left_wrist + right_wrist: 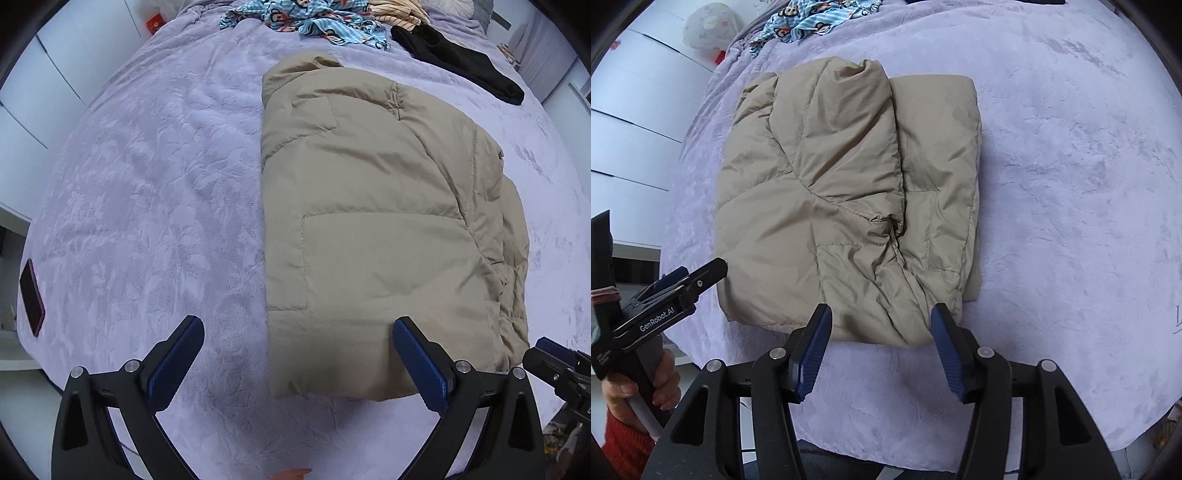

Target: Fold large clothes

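With the beige jacket folded lengthwise on the bed, both my tools, left tool and right tool, hang spread and empty at its six o'clock hem, which I judge needs gripping and carrying toward twelve.

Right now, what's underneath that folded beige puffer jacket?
The beige puffer jacket lies on a lilac plush blanket, which shows all around it. Whatever sits beneath the jacket or inside its folds is covered.
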{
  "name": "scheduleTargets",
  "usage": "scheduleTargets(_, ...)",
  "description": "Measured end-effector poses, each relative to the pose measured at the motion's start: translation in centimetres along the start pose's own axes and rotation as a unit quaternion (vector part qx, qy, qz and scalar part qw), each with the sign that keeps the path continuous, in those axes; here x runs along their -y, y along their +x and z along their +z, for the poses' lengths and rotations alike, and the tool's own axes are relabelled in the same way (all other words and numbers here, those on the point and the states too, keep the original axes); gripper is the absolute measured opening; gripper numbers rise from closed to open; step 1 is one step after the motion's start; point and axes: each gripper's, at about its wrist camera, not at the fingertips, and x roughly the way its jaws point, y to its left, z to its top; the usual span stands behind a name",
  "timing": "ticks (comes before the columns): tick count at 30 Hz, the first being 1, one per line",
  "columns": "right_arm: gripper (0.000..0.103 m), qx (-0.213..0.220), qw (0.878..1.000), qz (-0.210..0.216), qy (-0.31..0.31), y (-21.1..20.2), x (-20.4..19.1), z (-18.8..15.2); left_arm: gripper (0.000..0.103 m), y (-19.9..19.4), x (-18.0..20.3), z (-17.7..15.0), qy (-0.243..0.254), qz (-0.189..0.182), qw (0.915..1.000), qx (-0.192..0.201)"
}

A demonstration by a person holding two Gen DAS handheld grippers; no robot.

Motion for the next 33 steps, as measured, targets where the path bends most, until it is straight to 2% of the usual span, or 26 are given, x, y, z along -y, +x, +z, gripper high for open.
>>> scheduleTargets(4, 0.068, 0.016, 1.000, 0.004, -0.006, -2.0, 0.1, -0.5, 0.102, -1.7, 1.1, -1.1, 0.016, 0.030, 0.9991, 0.023)
scheduleTargets(5, 0.073, 0.023, 1.000, 0.005, -0.006, -2.6, 0.1, -0.6, 0.102, -2.3, 1.5, -1.4, 0.021, 0.039, 0.9987, 0.027)
scheduleTargets(6, 0.082, 0.028, 1.000, 0.005, -0.009, -3.1, 0.1, -0.6, 0.102, -2.8, 2.0, -1.7, 0.023, 0.039, 0.9986, 0.029)
scheduleTargets(10, 0.082, 0.044, 0.999, 0.002, -0.017, -5.0, -0.1, -1.0, 0.102, -5.2, 3.1, -2.8, 0.010, 0.025, 0.9986, 0.046)
scheduleTargets(15, 0.084, 0.066, 0.997, -0.018, -0.026, -6.8, -0.2, -1.4, 0.102, -7.9, 3.8, -4.1, -0.009, 0.028, 0.9970, 0.071)
scheduleTargets(16, 0.087, 0.076, 0.997, -0.019, -0.028, -7.2, -0.1, -1.5, 0.102, -8.3, 3.9, -4.4, -0.013, 0.029, 0.9968, 0.074)
scheduleTargets(17, 0.099, 0.088, 0.996, -0.020, -0.029, -7.7, -0.1, -1.6, 0.102, -8.7, 3.9, -4.8, -0.017, 0.030, 0.9965, 0.076)
scheduleTargets(18, 0.103, 0.099, 0.994, -0.021, -0.032, -8.2, -0.1, -1.6, 0.102, -9.2, 4.0, -5.2, -0.020, 0.031, 0.9962, 0.078)
scheduleTargets(21, 0.103, 0.116, 0.992, -0.024, -0.047, -9.4, -0.4, -1.7, 0.102, -10.7, 4.2, -6.3, -0.029, 0.041, 0.9949, 0.087)
scheduleTargets(26, 0.103, 0.096, 0.993, -0.006, -0.063, -11.0, -0.8, -1.7, 0.102, -12.7, 3.6, -6.9, -0.046, 0.038, 0.9934, 0.098)
scheduleTargets(33, 0.103, 0.120, 0.989, -0.036, -0.079, -12.6, -3.4, -2.1, 0.102, -15.2, 1.9, -5.3, -0.035, 0.029, 0.9919, 0.118)
